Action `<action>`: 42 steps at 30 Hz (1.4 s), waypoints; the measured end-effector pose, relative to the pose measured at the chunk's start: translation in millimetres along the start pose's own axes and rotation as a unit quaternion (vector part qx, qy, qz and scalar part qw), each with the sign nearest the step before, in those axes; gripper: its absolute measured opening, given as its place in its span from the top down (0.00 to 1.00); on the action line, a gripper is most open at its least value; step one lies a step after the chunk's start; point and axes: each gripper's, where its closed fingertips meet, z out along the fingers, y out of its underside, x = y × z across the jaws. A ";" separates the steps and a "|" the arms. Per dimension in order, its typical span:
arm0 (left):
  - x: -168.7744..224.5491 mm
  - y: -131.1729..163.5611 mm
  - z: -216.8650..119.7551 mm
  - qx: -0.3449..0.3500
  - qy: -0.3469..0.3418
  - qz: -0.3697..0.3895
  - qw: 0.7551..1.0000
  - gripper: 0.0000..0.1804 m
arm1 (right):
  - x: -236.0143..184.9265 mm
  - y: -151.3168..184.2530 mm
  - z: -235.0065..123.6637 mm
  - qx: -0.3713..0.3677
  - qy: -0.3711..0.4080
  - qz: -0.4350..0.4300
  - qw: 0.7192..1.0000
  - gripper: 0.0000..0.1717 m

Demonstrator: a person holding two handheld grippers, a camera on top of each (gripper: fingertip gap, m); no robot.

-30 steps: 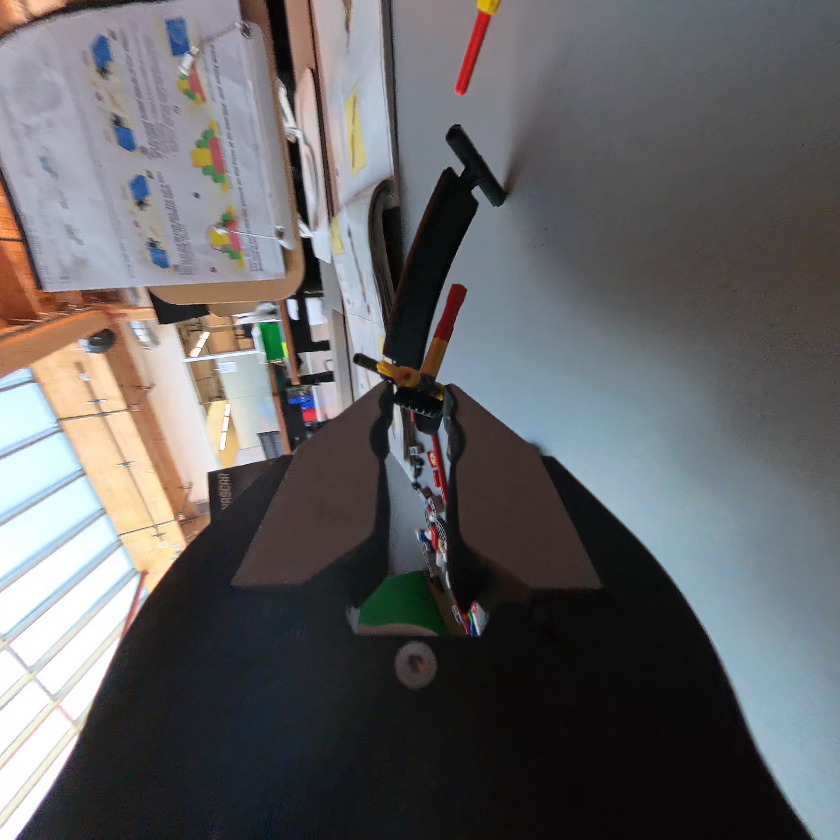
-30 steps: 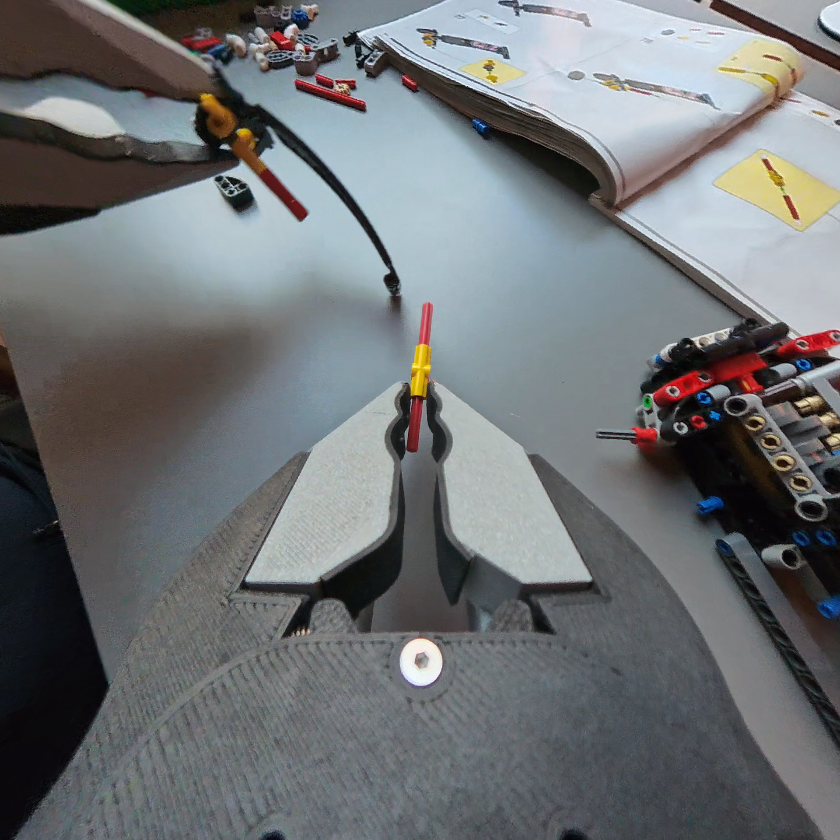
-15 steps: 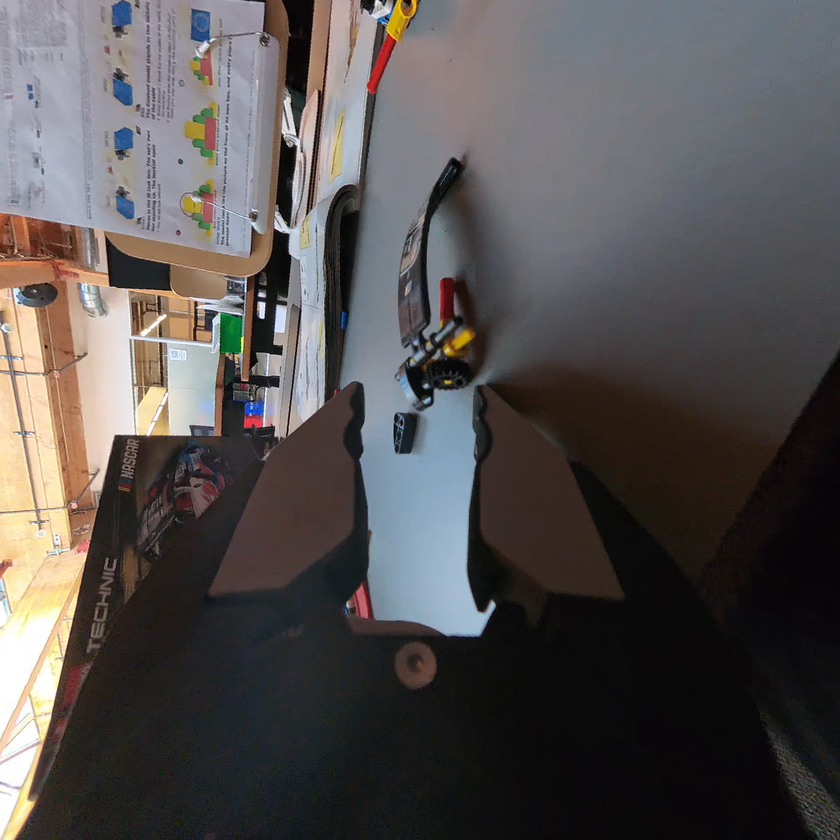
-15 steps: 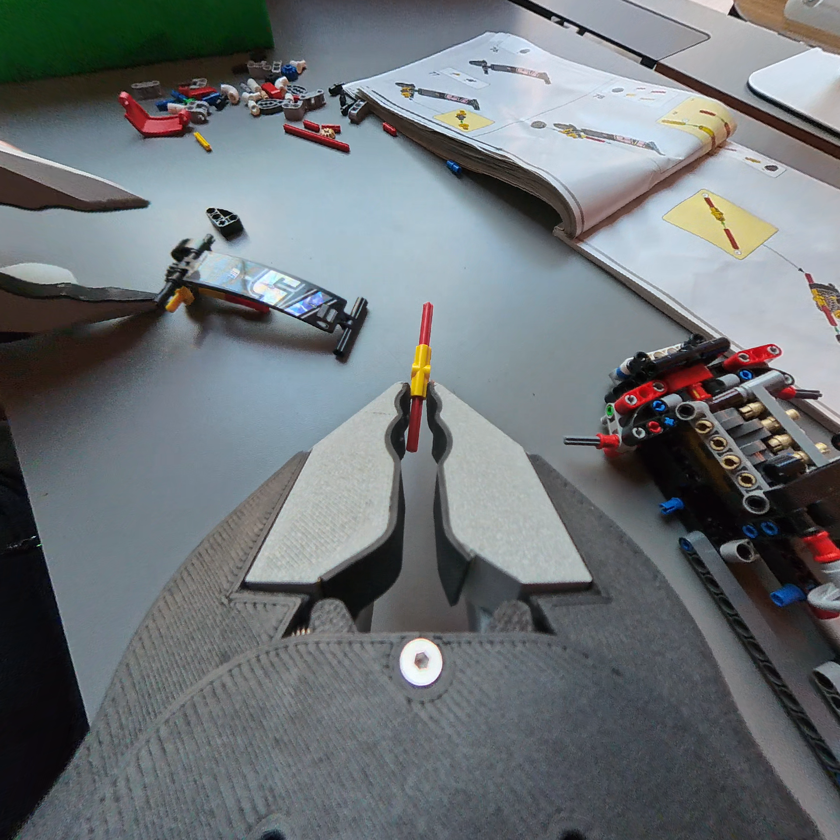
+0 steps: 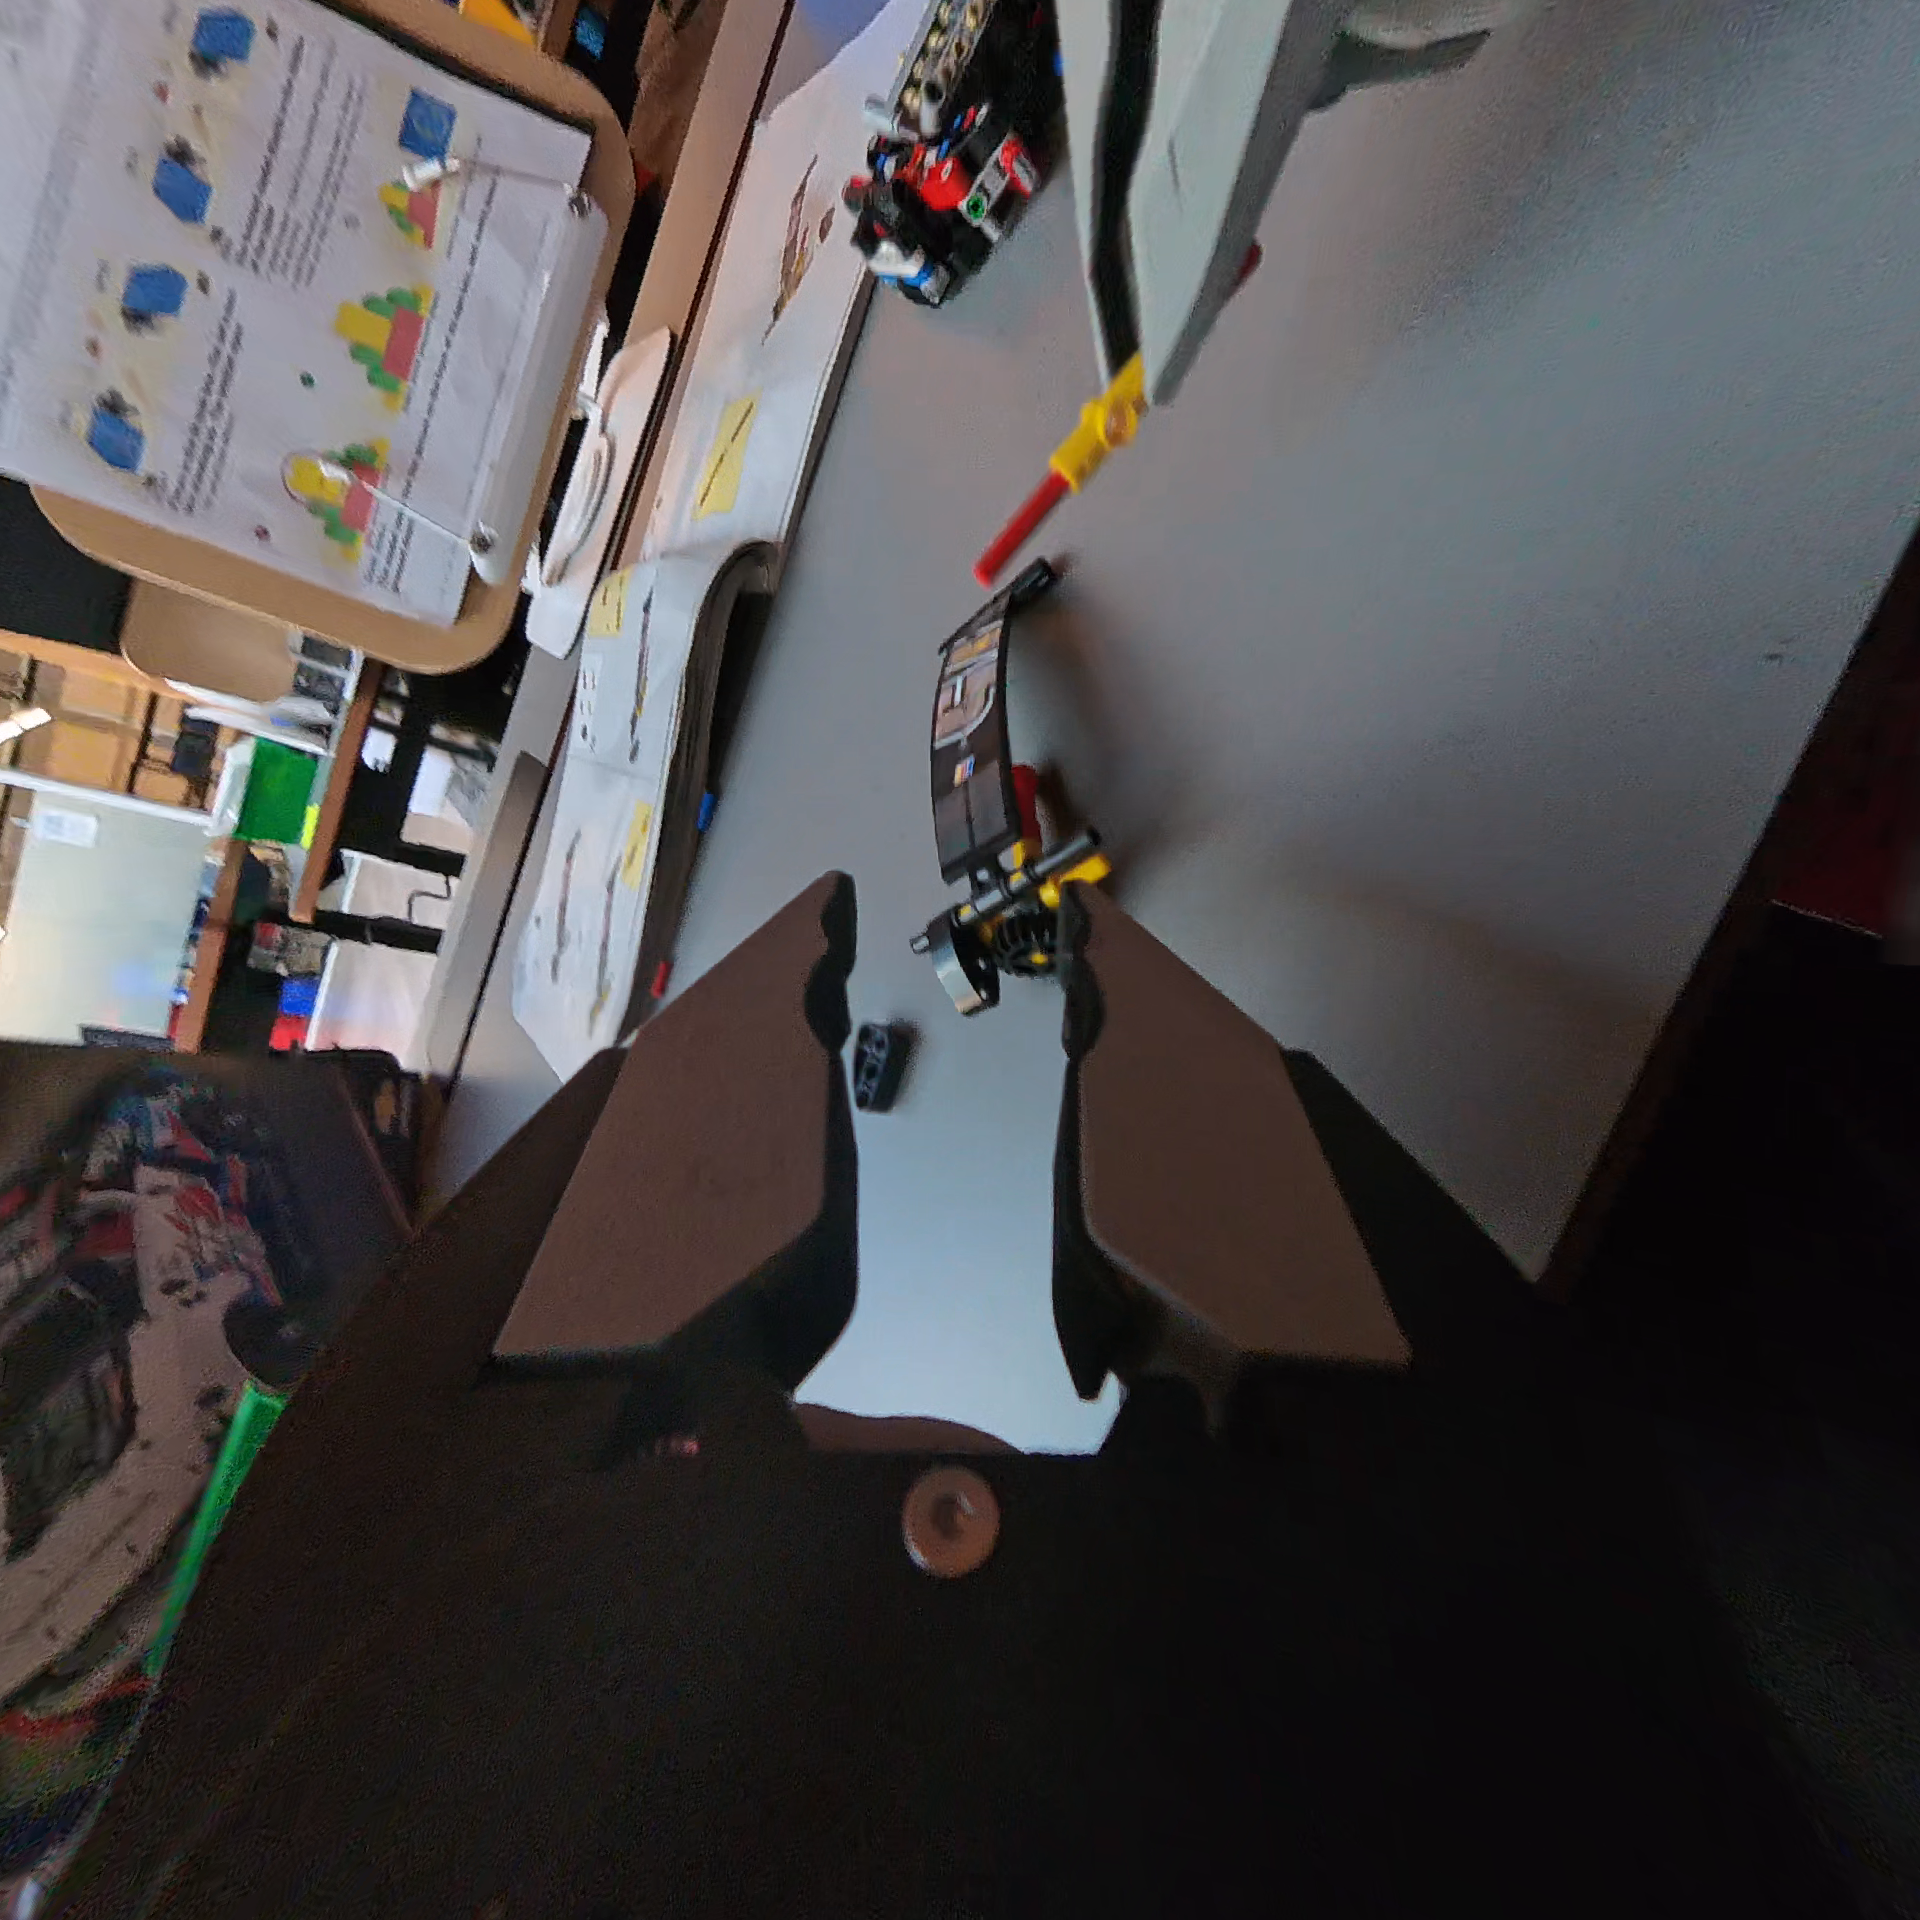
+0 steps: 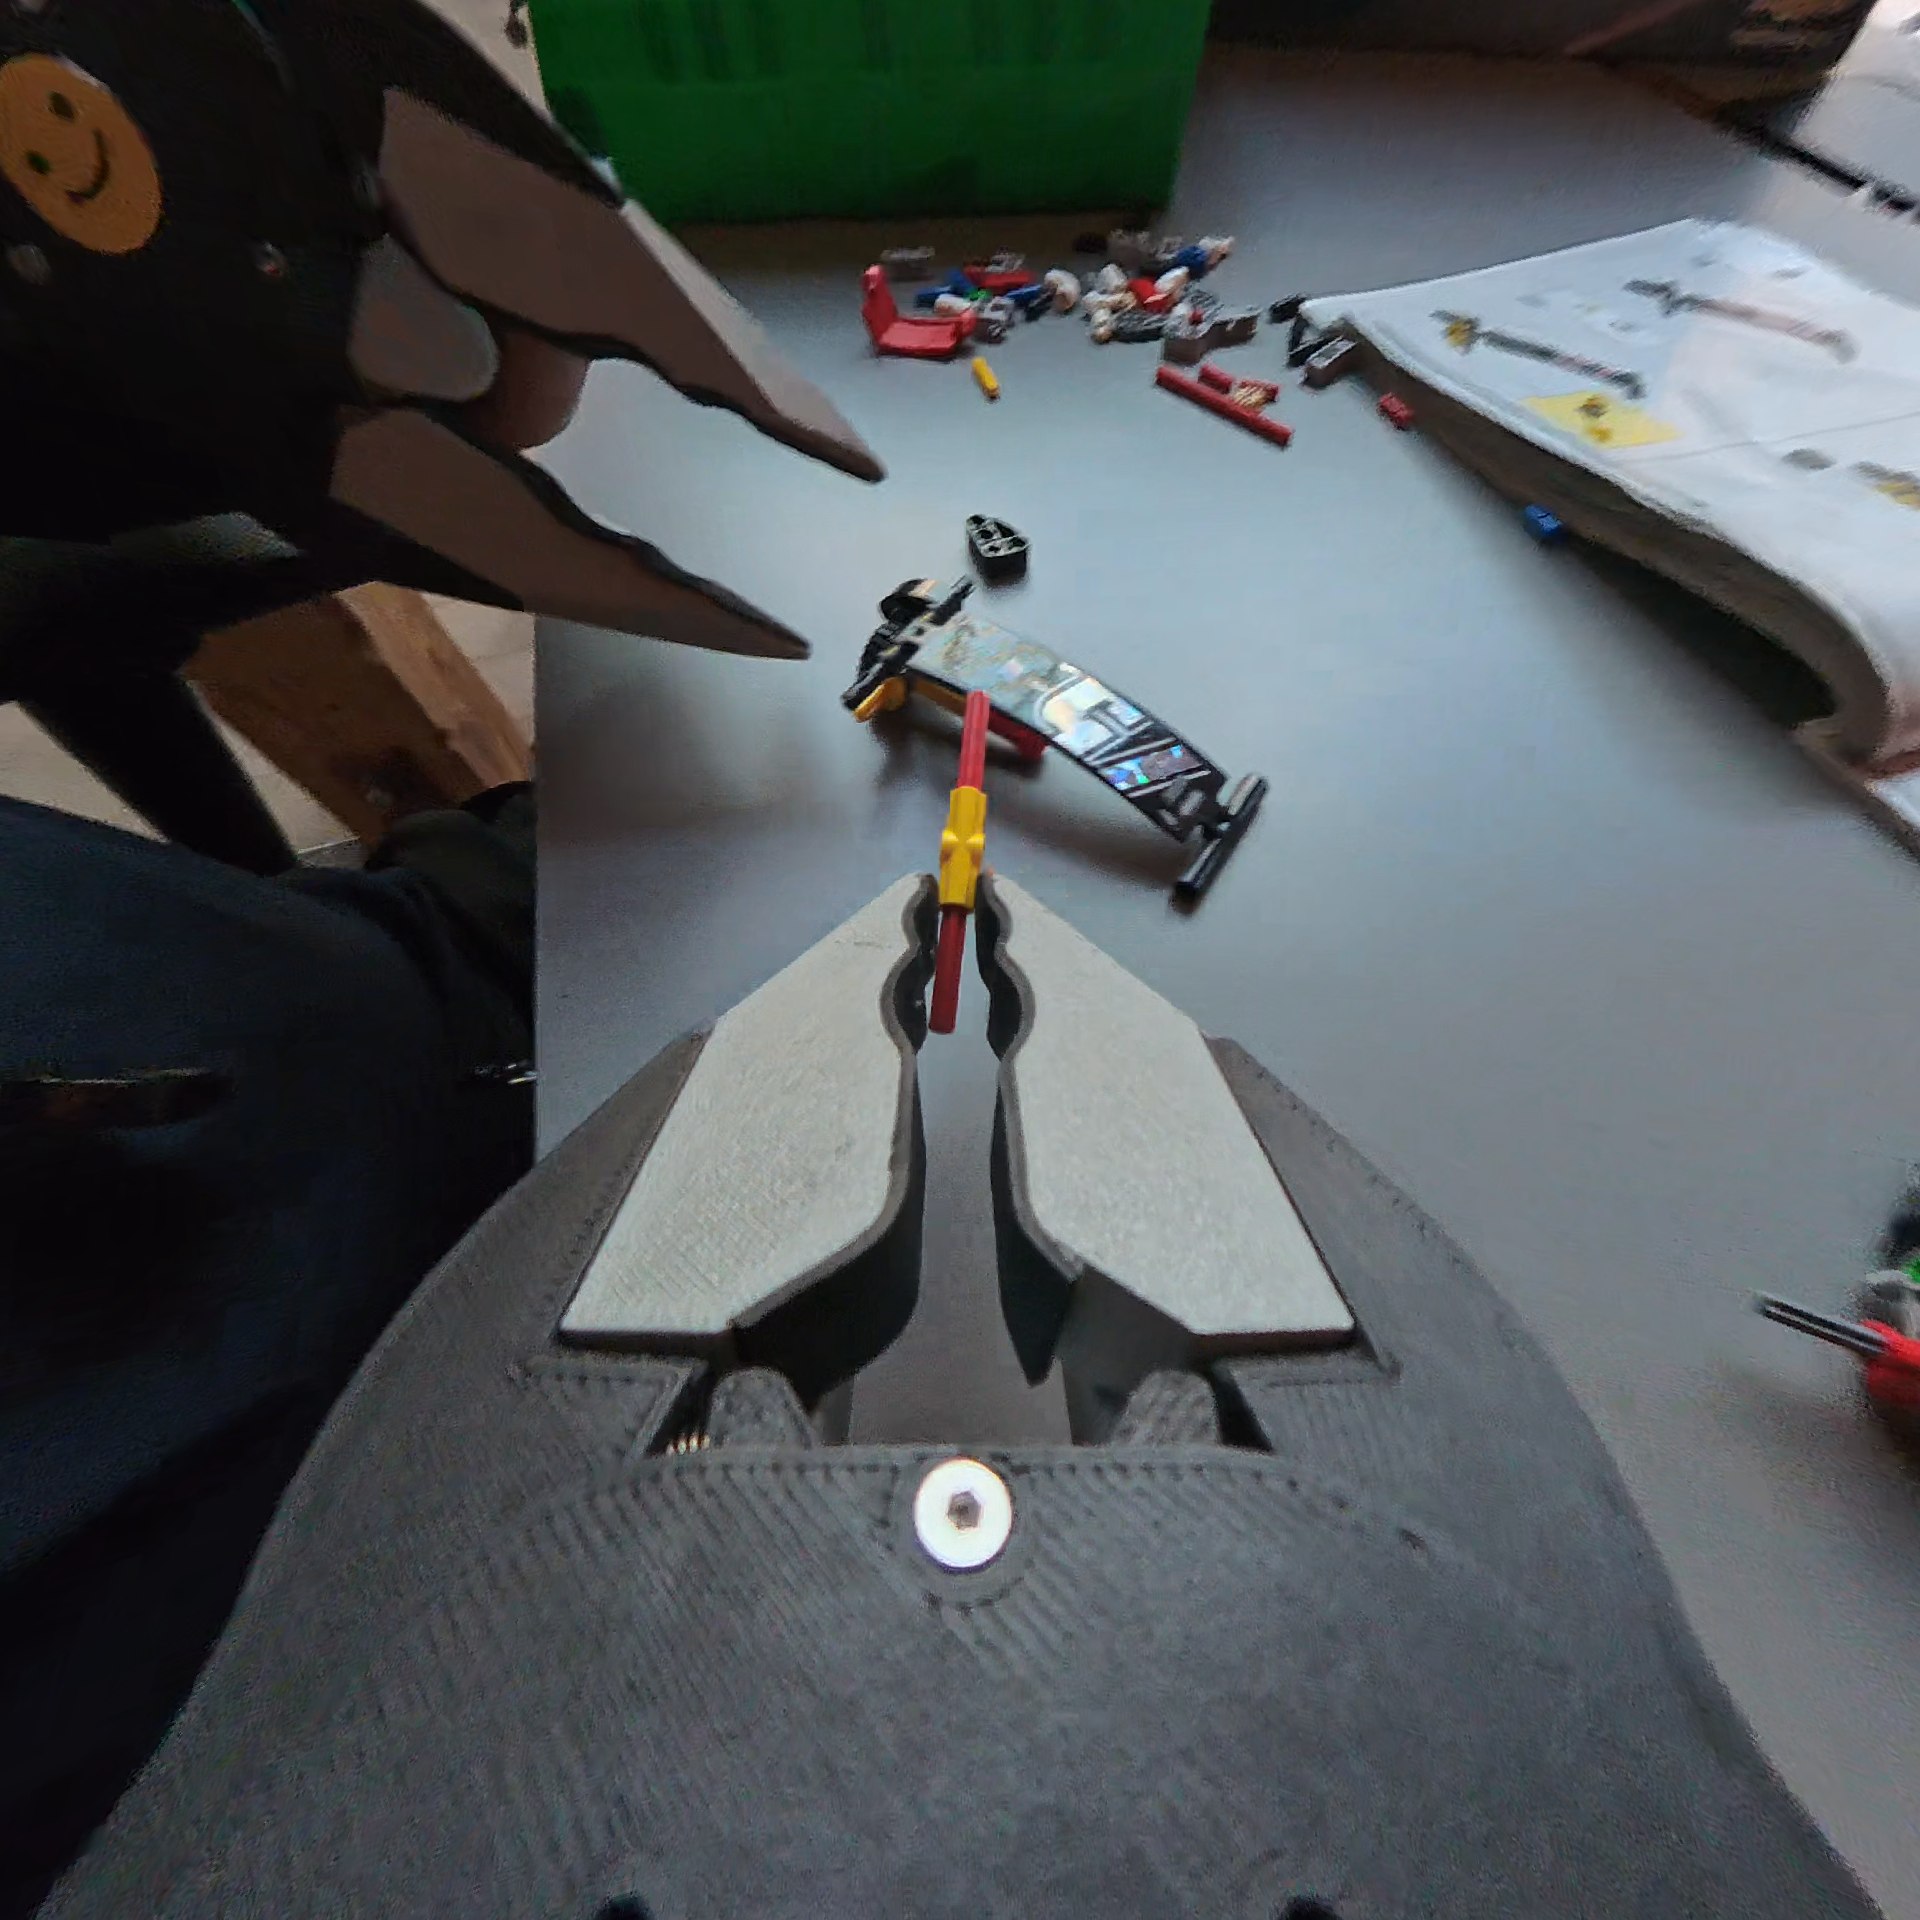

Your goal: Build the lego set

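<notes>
The black curved panel assembly (image 5: 971, 758) lies on the grey table (image 5: 1455, 623), with a yellow connector and a black gear (image 5: 1013, 925) at its near end. My left gripper (image 5: 956, 904) is open and empty, its tips just short of that end. The right wrist view shows the left gripper (image 6: 842, 566) open, beside the assembly (image 6: 1060, 707) and not gripping it. My right gripper (image 6: 954, 894) is shut on a red axle with a yellow connector (image 6: 961, 842), held above the table and pointing at the assembly. The axle also shows in the left wrist view (image 5: 1091, 447).
A small black piece (image 6: 997, 542) lies by the assembly. Loose pieces (image 6: 1070, 301) lie before a green box (image 6: 862, 104). An open instruction book (image 6: 1662, 416) is at the right. The part-built model (image 5: 935, 208) stands farther off. The table's edge and a person's dark clothing (image 6: 260, 1039) are at the left. The left gripper's tips are roughly 9 cm from the right gripper's. My left gripper is the nearer one to the small black piece (image 6: 997, 542): about 8 cm, against 15 cm.
My left gripper opened and let the panel assembly down onto the table, then drew back a little. My right gripper kept its hold on the axle and moved toward the assembly.
</notes>
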 end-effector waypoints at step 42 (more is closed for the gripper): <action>30.5 -47.0 39.3 0.092 -0.045 0.103 0.989 0.96 | -25.5 4.5 4.8 -0.027 -0.160 0.115 0.980 0.98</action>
